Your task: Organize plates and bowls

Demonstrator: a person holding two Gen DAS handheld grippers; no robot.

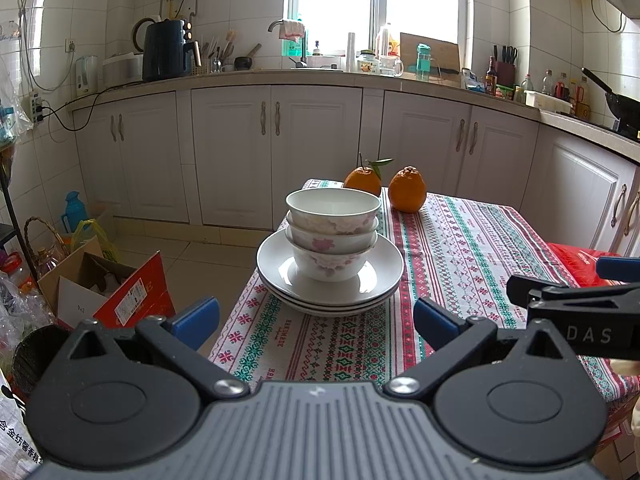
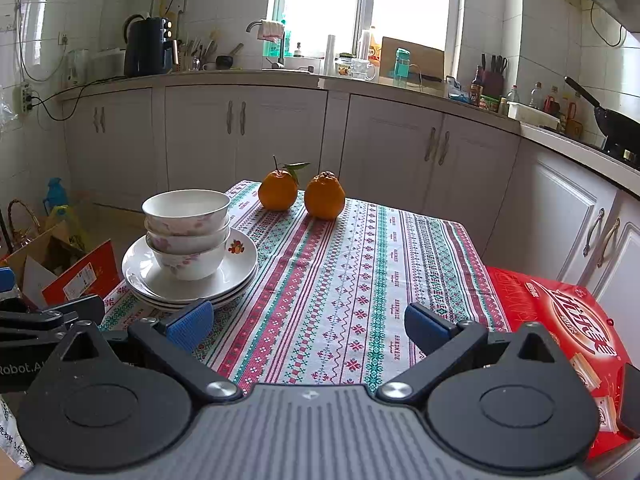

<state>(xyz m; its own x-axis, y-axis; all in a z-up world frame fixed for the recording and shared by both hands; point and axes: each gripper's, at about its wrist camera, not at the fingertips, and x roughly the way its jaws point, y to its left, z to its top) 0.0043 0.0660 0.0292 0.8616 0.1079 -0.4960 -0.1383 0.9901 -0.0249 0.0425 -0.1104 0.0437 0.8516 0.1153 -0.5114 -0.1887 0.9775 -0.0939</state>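
Observation:
Three white floral bowls (image 1: pixel 333 232) are nested upright on a stack of white plates (image 1: pixel 384 268) on the patterned tablecloth (image 1: pixel 460 248). The bowls (image 2: pixel 187 232) and plates (image 2: pixel 240 264) also show at the left in the right wrist view. My left gripper (image 1: pixel 316 322) is open and empty, just in front of the stack. My right gripper (image 2: pixel 308 326) is open and empty, to the right of the stack, over the cloth (image 2: pixel 340 280). The right gripper's fingers (image 1: pixel 568 300) show at the right edge of the left wrist view.
Two oranges (image 1: pixel 407 190) stand at the table's far edge behind the stack. A red box (image 2: pixel 568 332) lies at the table's right side. Open cardboard boxes (image 1: pixel 104 288) and bags are on the floor to the left. White kitchen cabinets (image 1: pixel 276 152) are behind.

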